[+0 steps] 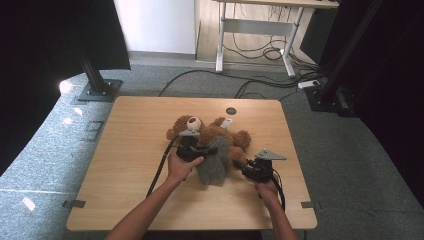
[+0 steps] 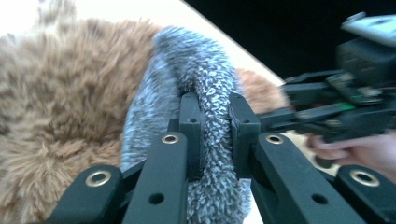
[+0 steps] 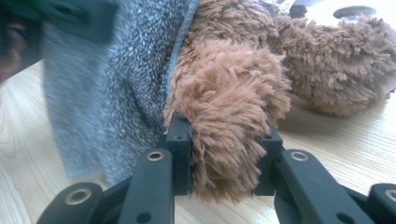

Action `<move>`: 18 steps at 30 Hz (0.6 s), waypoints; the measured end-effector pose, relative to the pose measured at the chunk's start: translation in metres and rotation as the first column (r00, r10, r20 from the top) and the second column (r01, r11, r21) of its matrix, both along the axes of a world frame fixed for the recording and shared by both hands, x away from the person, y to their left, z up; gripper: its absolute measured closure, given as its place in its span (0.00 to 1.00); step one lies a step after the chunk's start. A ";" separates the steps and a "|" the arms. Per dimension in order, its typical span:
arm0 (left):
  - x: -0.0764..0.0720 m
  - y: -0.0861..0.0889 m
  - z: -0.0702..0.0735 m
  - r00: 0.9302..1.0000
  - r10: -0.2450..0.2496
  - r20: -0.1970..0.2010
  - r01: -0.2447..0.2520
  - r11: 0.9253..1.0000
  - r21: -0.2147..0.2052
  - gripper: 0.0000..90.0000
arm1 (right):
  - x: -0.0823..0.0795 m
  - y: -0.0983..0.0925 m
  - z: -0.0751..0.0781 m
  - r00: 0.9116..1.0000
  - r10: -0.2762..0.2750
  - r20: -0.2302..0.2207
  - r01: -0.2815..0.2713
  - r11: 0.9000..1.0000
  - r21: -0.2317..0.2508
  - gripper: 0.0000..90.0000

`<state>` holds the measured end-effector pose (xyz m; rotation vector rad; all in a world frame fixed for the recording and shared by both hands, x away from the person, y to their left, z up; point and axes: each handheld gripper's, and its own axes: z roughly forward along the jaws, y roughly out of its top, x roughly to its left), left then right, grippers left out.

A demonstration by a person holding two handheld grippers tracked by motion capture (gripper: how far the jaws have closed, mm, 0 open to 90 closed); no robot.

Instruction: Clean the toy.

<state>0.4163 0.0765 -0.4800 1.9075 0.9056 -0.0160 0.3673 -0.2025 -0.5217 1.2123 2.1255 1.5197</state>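
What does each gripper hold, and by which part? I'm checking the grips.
Left gripper pinches a fold of the grey fuzzy garment. Right gripper clamps the teddy bear by one paw.

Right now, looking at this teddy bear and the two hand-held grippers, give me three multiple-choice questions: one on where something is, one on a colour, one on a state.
1. Where does the teddy bear lie?
A. on the wooden table
B. on the floor
C. on a chair

2. What colour is the garment on the bear?
A. red
B. grey
C. yellow

3. What is the right hand-held gripper doing?
A. hanging open above the table
B. clamping a cable
C. gripping a brown furry limb of the bear

Answers: 1 A, the high view shows the bear on the tabletop. 2 B, the fleecy fabric is grey, and the left hand-held gripper pinches a fold of it. 3 C, the right gripper view shows brown fur squeezed between both jaws.
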 end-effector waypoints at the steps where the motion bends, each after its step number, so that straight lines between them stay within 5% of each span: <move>1: 0.001 0.001 -0.003 1.000 0.004 -0.003 -0.004 1.000 0.004 0.87 | 0.000 0.000 0.000 1.000 0.003 0.000 -0.003 1.000 -0.005 0.75; 10: 0.004 0.043 -0.010 0.998 0.067 -0.020 -0.066 0.998 0.016 0.87 | -0.001 -0.001 0.000 0.998 0.054 -0.022 -0.054 0.999 -0.002 0.76; 18: 0.014 0.091 -0.025 0.981 0.184 -0.059 -0.181 0.982 0.052 0.87 | -0.002 -0.002 0.000 0.998 0.054 -0.020 -0.054 0.999 0.001 0.75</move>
